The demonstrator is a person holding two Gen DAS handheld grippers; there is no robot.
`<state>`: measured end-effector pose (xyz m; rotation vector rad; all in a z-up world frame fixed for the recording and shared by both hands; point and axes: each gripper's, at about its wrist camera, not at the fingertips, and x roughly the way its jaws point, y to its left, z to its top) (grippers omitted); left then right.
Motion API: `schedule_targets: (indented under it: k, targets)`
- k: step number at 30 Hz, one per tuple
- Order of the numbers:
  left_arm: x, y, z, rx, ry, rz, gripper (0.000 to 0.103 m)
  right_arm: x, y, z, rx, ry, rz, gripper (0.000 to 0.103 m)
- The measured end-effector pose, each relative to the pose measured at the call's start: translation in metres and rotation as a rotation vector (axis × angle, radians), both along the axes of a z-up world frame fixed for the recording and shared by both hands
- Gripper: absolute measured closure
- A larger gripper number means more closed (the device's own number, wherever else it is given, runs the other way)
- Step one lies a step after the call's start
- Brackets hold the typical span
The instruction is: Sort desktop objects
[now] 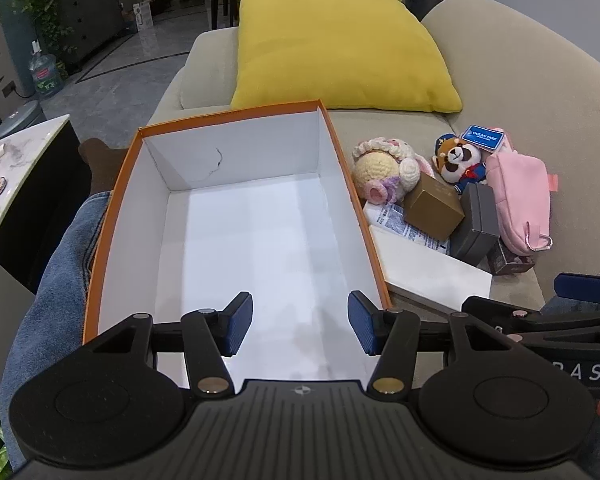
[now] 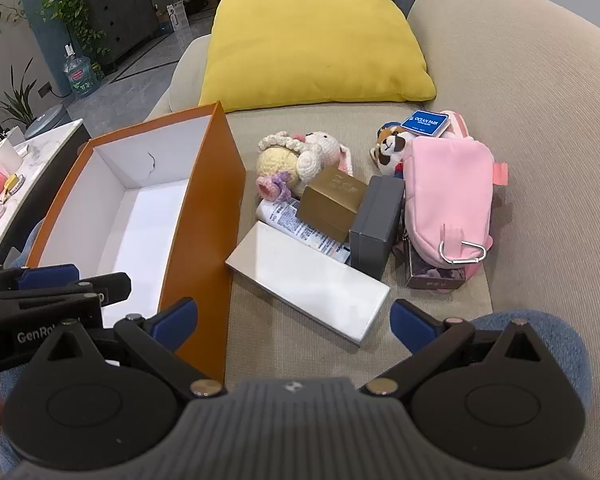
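An orange box (image 1: 112, 208) with a bare white inside sits on the beige sofa, also in the right wrist view (image 2: 204, 216). My left gripper (image 1: 300, 324) is open and empty over its near end. My right gripper (image 2: 294, 322) is open and empty above a flat white box (image 2: 312, 280). Beyond it lie a gold box (image 2: 332, 200), a grey box (image 2: 376, 224), a pink pouch (image 2: 448, 196), a crochet doll (image 2: 296, 160), a panda plush (image 2: 392, 148), a white tube (image 2: 296, 224) and a blue card (image 2: 424, 122).
A yellow cushion (image 2: 312, 40) leans at the sofa's far end. A marble-topped table (image 2: 32, 168) with small items stands at the left. A small dark box (image 2: 436, 272) lies under the pouch. The person's jeans-clad leg (image 1: 52, 264) lies left of the orange box.
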<state>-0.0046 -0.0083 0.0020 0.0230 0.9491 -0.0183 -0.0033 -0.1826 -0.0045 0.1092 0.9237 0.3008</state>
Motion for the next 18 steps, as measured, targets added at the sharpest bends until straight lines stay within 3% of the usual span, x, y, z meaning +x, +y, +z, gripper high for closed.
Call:
schedule_targets:
  k: [18]
  targets:
    - [-0.0025, 0.0005, 0.0011, 0.010, 0.012, 0.009, 0.041, -0.0021, 0.0014, 0.0005, -0.004, -0.001, 0.007, 0.001]
